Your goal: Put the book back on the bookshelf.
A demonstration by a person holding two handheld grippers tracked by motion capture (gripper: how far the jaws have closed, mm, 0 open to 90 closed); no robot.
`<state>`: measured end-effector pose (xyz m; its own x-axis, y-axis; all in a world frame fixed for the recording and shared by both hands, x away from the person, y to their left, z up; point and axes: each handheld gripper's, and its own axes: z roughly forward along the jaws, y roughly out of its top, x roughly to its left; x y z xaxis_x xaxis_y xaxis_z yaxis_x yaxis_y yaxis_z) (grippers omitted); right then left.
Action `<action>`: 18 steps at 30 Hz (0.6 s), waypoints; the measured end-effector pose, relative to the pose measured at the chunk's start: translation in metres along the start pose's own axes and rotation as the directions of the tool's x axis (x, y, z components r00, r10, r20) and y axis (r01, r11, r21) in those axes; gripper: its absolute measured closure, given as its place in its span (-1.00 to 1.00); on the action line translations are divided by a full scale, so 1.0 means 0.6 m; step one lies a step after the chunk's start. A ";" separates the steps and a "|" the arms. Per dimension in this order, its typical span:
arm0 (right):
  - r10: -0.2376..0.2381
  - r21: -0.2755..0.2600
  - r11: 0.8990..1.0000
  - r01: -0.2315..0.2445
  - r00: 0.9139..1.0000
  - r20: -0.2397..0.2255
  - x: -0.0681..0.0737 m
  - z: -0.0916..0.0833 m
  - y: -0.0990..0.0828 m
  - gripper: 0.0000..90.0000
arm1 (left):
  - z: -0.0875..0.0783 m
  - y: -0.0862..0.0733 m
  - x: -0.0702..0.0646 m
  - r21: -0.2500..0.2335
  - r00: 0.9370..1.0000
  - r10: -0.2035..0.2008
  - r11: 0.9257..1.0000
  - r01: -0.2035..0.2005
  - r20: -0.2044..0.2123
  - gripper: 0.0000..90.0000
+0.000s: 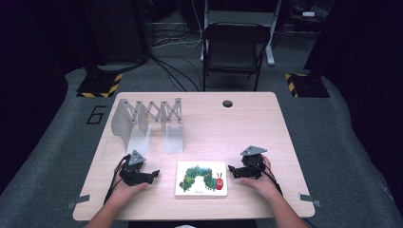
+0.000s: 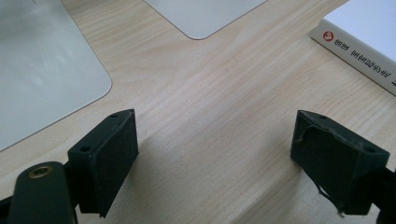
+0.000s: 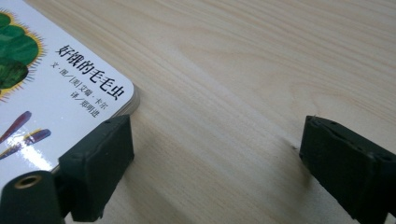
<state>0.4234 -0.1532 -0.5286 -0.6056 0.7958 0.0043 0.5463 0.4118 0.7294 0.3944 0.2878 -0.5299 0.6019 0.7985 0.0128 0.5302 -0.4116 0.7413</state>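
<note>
**Book untouched, both grippers open beside it**

Table [image 1: 247, 118]: pale wood grain, matte. Metal rack [image 1: 147, 121]: 1 folding grey divider stand with flat rounded plates, far left. Book [image 1: 201, 178]: glossy white board cover with a green caterpillar, rounded corners, lying flat at the near edge between the 2 grippers. Left gripper [image 1: 153, 174] and right gripper [image 1: 233, 170]: jaws wide apart, holding nothing. Judged: nothing done; lifting and racking the book remain.
</note>
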 end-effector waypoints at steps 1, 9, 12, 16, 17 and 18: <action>-0.014 0.004 1.000 0.014 1.000 -0.001 -0.001 0.000 0.000 -0.82 | 0.000 0.000 0.000 0.002 1.000 0.000 1.000 0.000 0.001 -0.68; -0.022 0.007 1.000 0.022 1.000 -0.004 -0.002 0.000 0.000 -0.82 | -0.001 0.001 -0.002 0.007 1.000 -0.008 1.000 0.008 -0.004 -0.68; -0.006 0.007 1.000 0.006 1.000 -0.002 0.000 0.000 0.000 -0.81 | -0.001 0.001 -0.002 0.008 1.000 -0.010 1.000 0.010 -0.007 -0.68; -0.018 0.006 1.000 0.018 1.000 0.001 -0.002 -0.003 -0.001 -0.78 | -0.002 0.000 -0.005 0.001 1.000 -0.022 1.000 0.022 -0.007 -0.65; -0.016 0.003 1.000 0.016 1.000 0.003 -0.002 -0.003 -0.002 -0.75 | -0.003 0.000 -0.006 0.001 1.000 -0.018 1.000 0.018 -0.010 -0.64; -0.016 0.003 1.000 0.016 1.000 0.003 -0.002 -0.003 -0.002 -0.75 | -0.003 0.000 -0.006 0.001 1.000 -0.018 1.000 0.018 -0.010 -0.64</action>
<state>0.4226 -0.1556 -0.5280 -0.6128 0.7902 -0.0093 0.5380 0.4258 0.7276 0.3912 0.2857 -0.5291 0.5864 0.8100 0.0060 0.5415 -0.3976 0.7407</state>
